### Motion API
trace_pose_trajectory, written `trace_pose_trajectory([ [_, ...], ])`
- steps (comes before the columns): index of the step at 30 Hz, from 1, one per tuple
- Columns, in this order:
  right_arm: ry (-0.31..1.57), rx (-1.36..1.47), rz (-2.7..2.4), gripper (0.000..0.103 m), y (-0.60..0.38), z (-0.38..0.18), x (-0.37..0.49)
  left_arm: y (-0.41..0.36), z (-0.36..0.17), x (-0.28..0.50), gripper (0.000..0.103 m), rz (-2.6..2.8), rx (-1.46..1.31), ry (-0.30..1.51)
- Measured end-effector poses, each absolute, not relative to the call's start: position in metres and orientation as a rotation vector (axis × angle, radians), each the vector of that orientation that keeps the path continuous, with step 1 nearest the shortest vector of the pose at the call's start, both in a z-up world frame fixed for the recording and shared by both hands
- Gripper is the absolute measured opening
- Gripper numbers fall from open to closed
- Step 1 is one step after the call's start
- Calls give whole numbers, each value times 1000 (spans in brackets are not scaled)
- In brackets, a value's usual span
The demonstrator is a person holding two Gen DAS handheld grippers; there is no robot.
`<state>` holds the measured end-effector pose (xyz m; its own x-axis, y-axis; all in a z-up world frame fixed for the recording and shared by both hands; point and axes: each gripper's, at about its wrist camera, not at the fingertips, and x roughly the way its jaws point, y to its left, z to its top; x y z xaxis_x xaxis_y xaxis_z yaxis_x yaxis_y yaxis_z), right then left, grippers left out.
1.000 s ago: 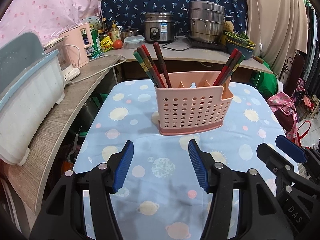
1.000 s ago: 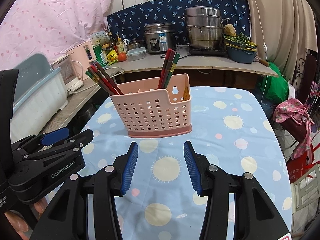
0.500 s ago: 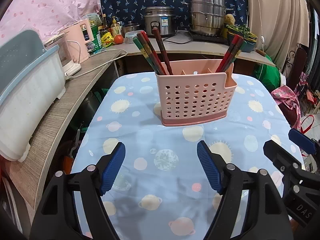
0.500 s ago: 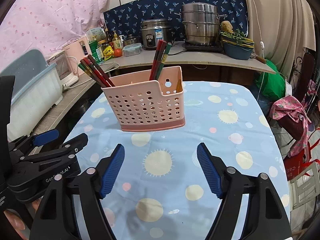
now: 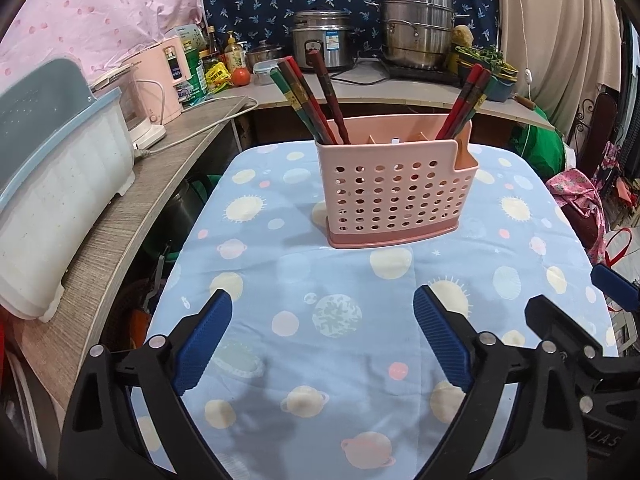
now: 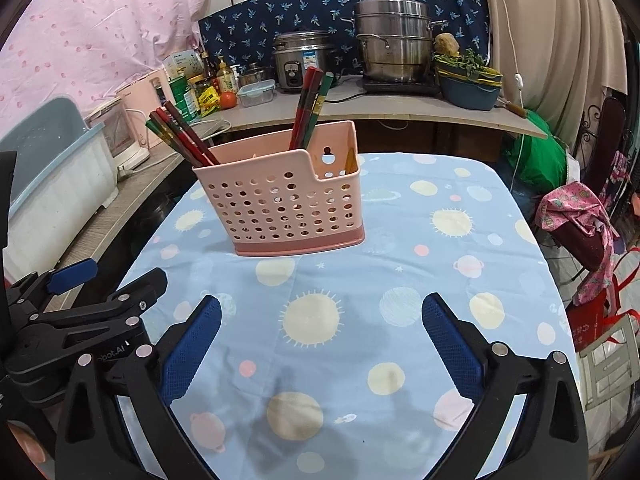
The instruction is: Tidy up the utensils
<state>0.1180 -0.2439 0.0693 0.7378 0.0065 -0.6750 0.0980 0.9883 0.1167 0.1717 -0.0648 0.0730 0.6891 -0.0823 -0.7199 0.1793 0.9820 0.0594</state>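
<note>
Chopsticks [image 5: 308,104] leaning in the end compartments of a pink caddy [image 5: 396,196] mid-table [image 5: 280,320], left hand-held gripper [image 5: 320,340] wide open, empty; right view: right hand-held gripper [image 6: 320,344] likewise agape; risk: a sideways pull on tilted sticks tips the light caddy.

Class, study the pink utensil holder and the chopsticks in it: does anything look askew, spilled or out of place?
Nothing is spilled or damaged. The pink holder stands upright on the tablecloth. The chopsticks lean outward in two separate bunches, one at its left end and one at its right end.
</note>
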Motion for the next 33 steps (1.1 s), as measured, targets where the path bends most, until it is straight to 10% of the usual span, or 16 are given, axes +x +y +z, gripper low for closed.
trace_pose_trajectory([
  [33,742,148,-68,97,-239,67,120,-61,70,174,93,-92,139,798],
])
